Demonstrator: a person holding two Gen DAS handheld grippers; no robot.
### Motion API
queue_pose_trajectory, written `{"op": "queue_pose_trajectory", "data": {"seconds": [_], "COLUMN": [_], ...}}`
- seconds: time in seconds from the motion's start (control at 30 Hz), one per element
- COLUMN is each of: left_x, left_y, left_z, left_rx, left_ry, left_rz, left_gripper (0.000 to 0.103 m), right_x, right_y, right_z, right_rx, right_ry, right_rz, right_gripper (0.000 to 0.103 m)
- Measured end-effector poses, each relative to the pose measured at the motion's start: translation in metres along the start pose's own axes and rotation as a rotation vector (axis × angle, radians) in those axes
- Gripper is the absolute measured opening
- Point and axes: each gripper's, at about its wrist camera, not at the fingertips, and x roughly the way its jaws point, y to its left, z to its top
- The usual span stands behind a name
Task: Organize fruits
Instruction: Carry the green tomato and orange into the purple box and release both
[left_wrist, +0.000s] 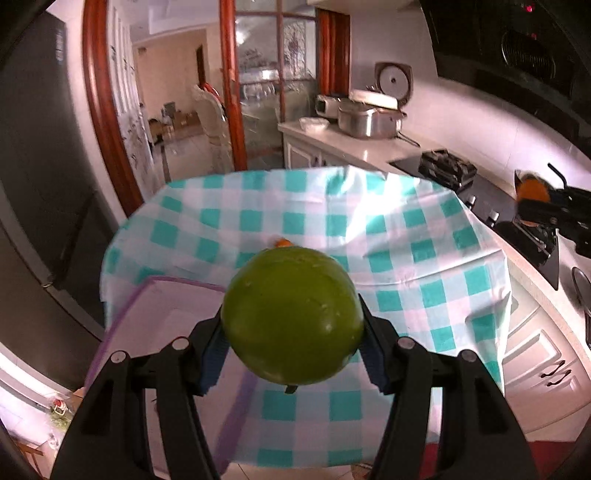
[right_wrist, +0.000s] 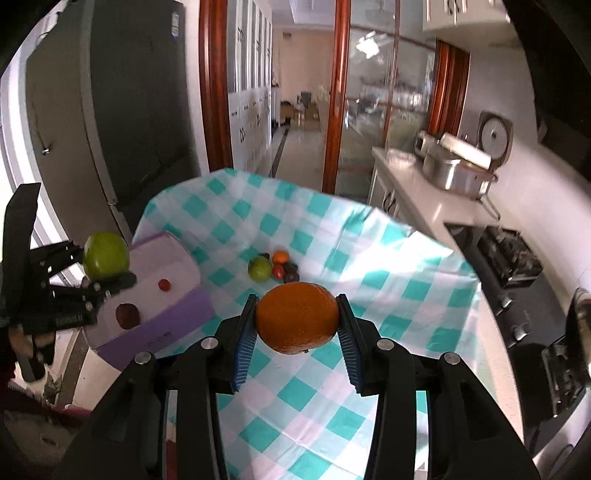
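My left gripper (left_wrist: 293, 328) is shut on a green round fruit (left_wrist: 293, 315) and holds it above the near left of the checked table, over the edge of a white and purple tray (left_wrist: 159, 332). In the right wrist view the same fruit (right_wrist: 106, 254) hangs by the tray (right_wrist: 173, 266), which holds a small red fruit (right_wrist: 164, 284) and a dark red one (right_wrist: 127, 315). My right gripper (right_wrist: 297, 319) is shut on an orange (right_wrist: 297, 317) above the table's middle. A pile of small fruits (right_wrist: 273, 267) lies on the cloth beyond it.
The table has a teal and white checked cloth (right_wrist: 388, 295). A dark fridge (right_wrist: 122, 103) stands left. A counter on the right carries a stove (right_wrist: 506, 254), metal pots (right_wrist: 454, 170) and a rice cooker (left_wrist: 393, 83). A glass door (right_wrist: 373, 110) is behind.
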Motion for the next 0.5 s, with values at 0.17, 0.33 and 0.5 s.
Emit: {"op": "queue_pose_trajectory", "data": {"seconds": [0.17,0.33,0.5], "left_x": [-0.022,-0.024,-0.022], "left_y": [0.036,0.07,0.095], "left_z": [-0.021,-0.049,-0.075], "left_rx": [-0.041,-0.097,-0.103], "left_ry": [-0.026,-0.014,0.011], "left_rz": [0.022,0.064,0.108], "left_gripper": [0.061,0.061,0.061], "right_x": [-0.009,0.008,0.027], "right_y": [0.008,0.024,0.049], "right_z": [-0.022,-0.043,-0.054], "right_rx": [0.026,0.048,0.006], "right_ry": [-0.001,0.041,0.079], "right_rz": [-0.014,-0.02,-0.005], "right_gripper": [0.042,0.042,0.042]}}
